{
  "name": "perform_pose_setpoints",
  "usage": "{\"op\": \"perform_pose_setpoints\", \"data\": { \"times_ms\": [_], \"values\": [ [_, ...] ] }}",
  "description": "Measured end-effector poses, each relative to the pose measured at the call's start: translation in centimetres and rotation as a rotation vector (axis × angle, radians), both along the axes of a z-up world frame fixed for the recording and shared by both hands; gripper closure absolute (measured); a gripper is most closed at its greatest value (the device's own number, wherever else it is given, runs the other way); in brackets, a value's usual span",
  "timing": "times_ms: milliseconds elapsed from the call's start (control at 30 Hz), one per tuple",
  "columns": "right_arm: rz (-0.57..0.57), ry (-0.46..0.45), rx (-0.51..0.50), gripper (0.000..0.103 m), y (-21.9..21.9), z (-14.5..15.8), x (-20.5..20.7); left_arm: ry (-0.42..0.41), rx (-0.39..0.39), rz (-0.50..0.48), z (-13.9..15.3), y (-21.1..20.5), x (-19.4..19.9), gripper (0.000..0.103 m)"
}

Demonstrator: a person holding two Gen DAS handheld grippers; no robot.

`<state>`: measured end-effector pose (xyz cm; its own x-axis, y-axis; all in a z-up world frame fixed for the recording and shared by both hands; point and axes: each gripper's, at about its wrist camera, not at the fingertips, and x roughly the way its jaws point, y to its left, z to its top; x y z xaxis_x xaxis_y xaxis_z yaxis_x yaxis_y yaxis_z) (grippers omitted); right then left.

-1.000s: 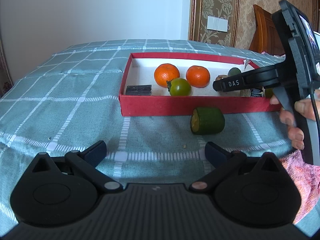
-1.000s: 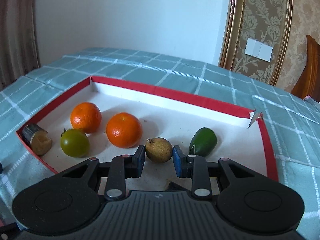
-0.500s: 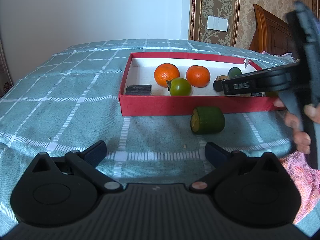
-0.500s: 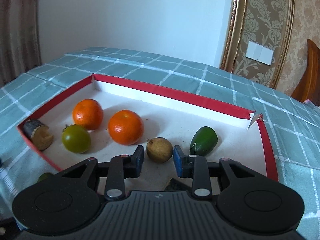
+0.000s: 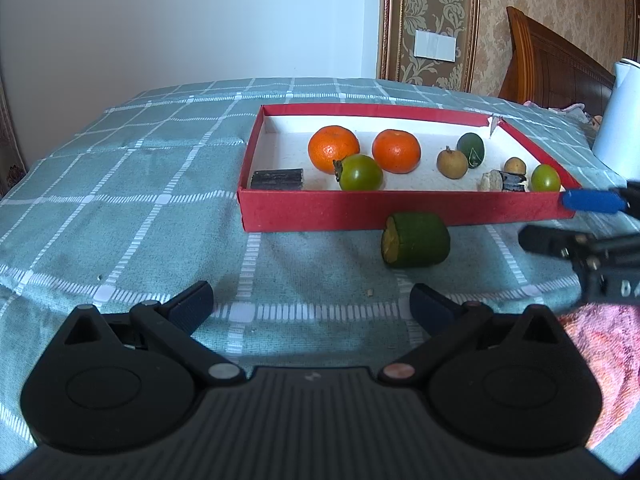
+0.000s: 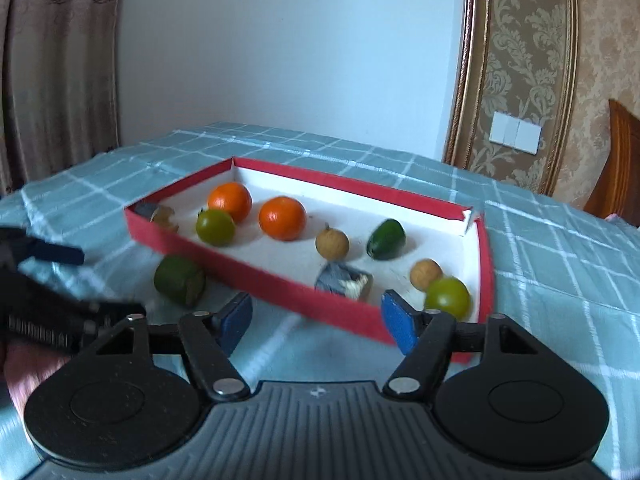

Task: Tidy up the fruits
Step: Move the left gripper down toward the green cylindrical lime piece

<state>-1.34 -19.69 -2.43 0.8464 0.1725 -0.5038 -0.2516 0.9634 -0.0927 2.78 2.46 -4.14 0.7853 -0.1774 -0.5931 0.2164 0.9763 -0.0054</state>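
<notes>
A red box (image 5: 360,210) (image 6: 256,276) on the checked cloth holds two oranges (image 5: 333,149) (image 6: 282,218), green tomatoes (image 5: 361,172) (image 6: 447,298), brown longans (image 5: 452,163) (image 6: 332,243), a green fruit (image 6: 386,239) and dark cane pieces (image 5: 277,179) (image 6: 344,282). A green cut fruit piece (image 5: 416,239) (image 6: 180,280) lies on the cloth just outside the box's front wall. My left gripper (image 5: 310,306) is open and empty, low over the cloth short of that piece. My right gripper (image 6: 316,318) is open and empty, back outside the box's near wall.
A pink towel (image 5: 600,344) lies at the table's near right. A white kettle (image 5: 618,116) stands at the far right. A wooden headboard (image 5: 552,64) and patterned wall are behind. The right gripper's fingers (image 5: 592,200) show at the right edge of the left wrist view.
My right gripper has opened and pulled back out of the box, leaving the brown longan inside. The left gripper has not moved.
</notes>
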Motion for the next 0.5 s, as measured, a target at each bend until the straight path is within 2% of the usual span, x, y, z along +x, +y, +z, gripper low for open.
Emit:
{"op": "perform_pose_setpoints", "data": {
  "times_ms": [133, 267, 433, 500],
  "values": [
    [0.024, 0.02, 0.04, 0.027, -0.5, -0.2, -1.0, -0.001, 0.001, 0.006, 0.0, -0.1, -0.1, 0.0],
    [-0.001, 0.027, 0.012, 0.027, -0.6, -0.6, -1.2, -0.031, 0.034, 0.03, 0.4, -1.2, -0.6, 0.0],
    [-0.114, 0.059, 0.012, 0.026, -1.7, -1.0, -0.2, -0.038, 0.024, 0.006, 1.1, -3.4, -0.3, 0.0],
    [-0.149, 0.087, 0.036, 0.022, -2.4, -1.1, 0.2, -0.04, 0.037, -0.002, 1.1, -4.3, 0.1, 0.0]
  ]
}}
